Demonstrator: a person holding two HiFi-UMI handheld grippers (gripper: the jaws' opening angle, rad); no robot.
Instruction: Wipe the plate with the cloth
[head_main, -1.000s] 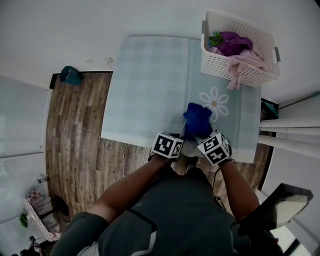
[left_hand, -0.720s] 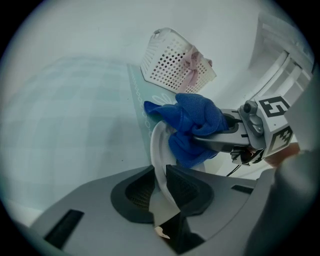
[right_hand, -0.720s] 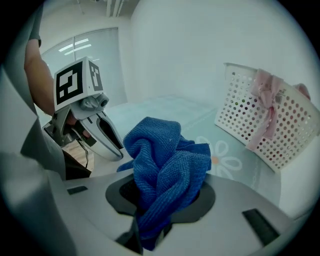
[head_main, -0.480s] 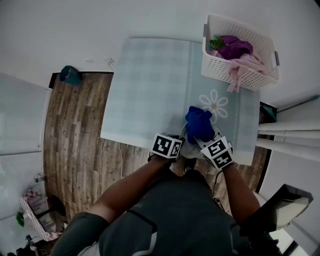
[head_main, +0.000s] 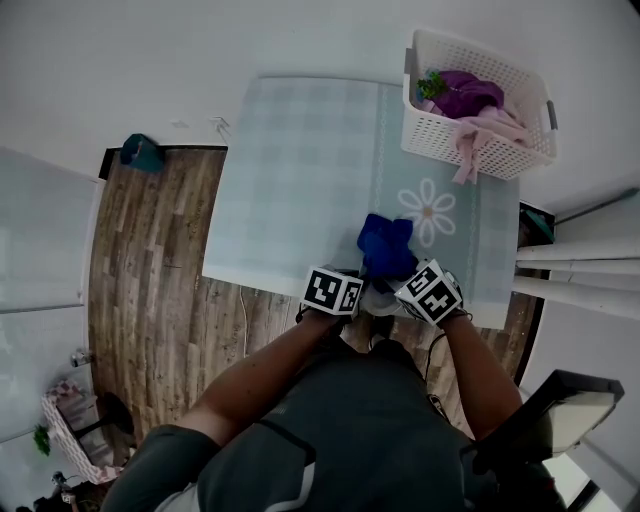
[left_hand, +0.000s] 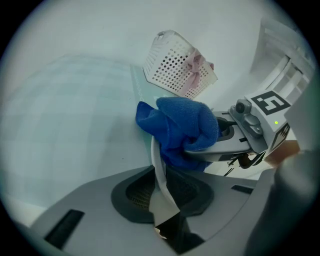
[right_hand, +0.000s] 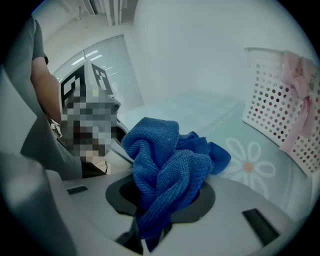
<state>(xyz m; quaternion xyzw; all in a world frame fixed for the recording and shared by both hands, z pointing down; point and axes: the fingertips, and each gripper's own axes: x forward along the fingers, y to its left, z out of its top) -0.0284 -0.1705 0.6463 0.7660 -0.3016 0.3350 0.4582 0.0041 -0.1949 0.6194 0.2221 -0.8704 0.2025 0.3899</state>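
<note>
A white plate (head_main: 379, 297) stands on edge at the table's near edge, and my left gripper (head_main: 352, 288) is shut on its rim. In the left gripper view the plate (left_hand: 155, 159) rises edge-on from between the jaws of the left gripper (left_hand: 162, 194). A bunched blue cloth (head_main: 386, 245) lies against the plate's right face. My right gripper (head_main: 406, 281) is shut on the blue cloth (right_hand: 165, 160), which spills out of the right gripper (right_hand: 159, 202) in its own view. The plate's face is mostly hidden by the cloth.
A white perforated basket (head_main: 440, 135) with purple and pink fabric stands at the table's far right corner. The table (head_main: 300, 170) has a pale blue checked cover with a daisy print (head_main: 430, 210). Wooden floor lies left of the table.
The right gripper and the blue cloth swung a little to the right half a second ago and have come back to the left across the plate. The left gripper and plate stayed put.
</note>
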